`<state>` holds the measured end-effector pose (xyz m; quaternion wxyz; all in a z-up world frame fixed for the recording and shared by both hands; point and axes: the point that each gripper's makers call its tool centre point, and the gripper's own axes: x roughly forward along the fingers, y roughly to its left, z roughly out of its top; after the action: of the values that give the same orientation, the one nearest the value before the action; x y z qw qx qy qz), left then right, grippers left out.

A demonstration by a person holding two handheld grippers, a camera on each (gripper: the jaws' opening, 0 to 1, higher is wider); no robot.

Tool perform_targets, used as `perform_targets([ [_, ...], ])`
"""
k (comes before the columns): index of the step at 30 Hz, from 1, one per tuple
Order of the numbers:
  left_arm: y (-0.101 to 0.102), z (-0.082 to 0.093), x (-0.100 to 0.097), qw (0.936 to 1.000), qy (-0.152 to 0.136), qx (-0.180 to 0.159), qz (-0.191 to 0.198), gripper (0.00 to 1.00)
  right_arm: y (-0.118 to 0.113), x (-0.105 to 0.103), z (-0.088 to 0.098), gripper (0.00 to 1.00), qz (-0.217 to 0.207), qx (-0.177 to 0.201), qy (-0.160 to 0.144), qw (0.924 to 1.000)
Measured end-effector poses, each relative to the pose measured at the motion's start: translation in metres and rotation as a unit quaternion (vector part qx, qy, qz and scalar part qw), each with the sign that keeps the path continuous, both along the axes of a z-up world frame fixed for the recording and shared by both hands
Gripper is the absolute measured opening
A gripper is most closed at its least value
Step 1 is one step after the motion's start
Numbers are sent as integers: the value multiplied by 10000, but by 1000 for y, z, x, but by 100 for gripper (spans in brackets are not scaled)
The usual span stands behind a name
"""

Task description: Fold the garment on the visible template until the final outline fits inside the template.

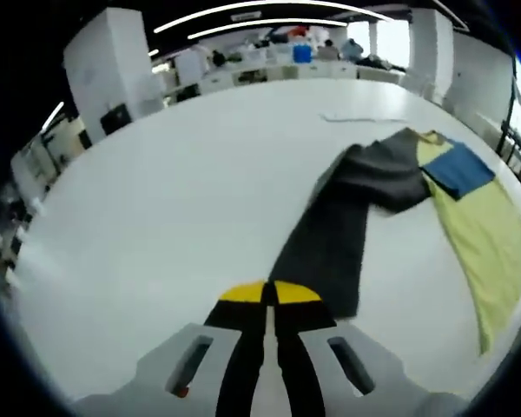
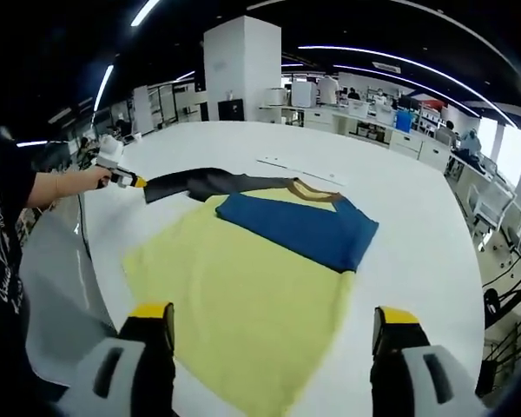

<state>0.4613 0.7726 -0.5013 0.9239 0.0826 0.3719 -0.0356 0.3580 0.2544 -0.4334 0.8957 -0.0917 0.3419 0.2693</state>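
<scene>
1. Two hand-held grippers are in our hands over a broad white desk point(image 1: 156, 226) in a large office hall.
2. We see the garment point(image 2: 243, 295) lying flat on the desk: a yellow-green body, a dark grey sleeve point(image 1: 339, 226) stretched out to one side, and a blue sleeve point(image 2: 300, 228) folded across the chest.
3. In the left gripper view, our left hand-held gripper point(image 1: 269, 294) has its yellow-tipped jaws pressed together at the cuff end of the dark grey sleeve. The cloth starts right at the tips, so we take it as clamped on that sleeve.
4. The right gripper view backs this up: the left hand-held gripper point(image 2: 132, 182) sits at the far end of the grey sleeve, held by a hand and bare forearm point(image 2: 65, 184) coming in from the left.
5. Our right hand-held gripper point(image 2: 273, 326) has its jaws spread wide apart, holding nothing. Its fingertips point(image 2: 152, 314) frame the lower hem of the yellow-green body, and we cannot tell whether they touch the cloth.
6. A pale outline point(image 2: 297, 168), probably the template's edge, shows on the desk just beyond the collar.
7. Rows of desks, a white pillar point(image 2: 241, 69) and ceiling strip lights fill the background.
</scene>
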Motion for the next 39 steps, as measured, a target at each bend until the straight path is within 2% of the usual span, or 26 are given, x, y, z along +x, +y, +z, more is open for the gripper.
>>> perform_targets([
  [6,18,-3,9,9999,63,-77,139,0,0,-2,3,96,-39,18,-22,10000],
  [8,21,-6,13,9995,62,-218,233,0,0,-2,4,96,-62,28,-41,10000],
  [11,26,-10,18,9998,142,-16,149,0,-2,-3,4,96,-88,2,-36,10000],
  [19,41,-10,40,9996,33,241,160,0,-5,-6,5,96,-203,-27,-23,9998],
  [27,47,-9,49,9989,-38,130,441,1,-8,-6,8,96,-303,-40,-50,9995],
  [30,47,-8,49,9986,-78,43,520,7,-8,-6,9,96,-325,-24,-52,9995],
  [32,48,-6,47,9978,-130,-59,644,15,-7,-6,9,96,-330,-21,-44,9994],
  [34,44,-4,44,9961,-156,-342,796,22,-5,-6,8,97,-322,-20,-40,9995],
  [39,37,1,34,9957,-215,-455,773,26,-1,-5,8,97,-280,15,-55,9996],
])
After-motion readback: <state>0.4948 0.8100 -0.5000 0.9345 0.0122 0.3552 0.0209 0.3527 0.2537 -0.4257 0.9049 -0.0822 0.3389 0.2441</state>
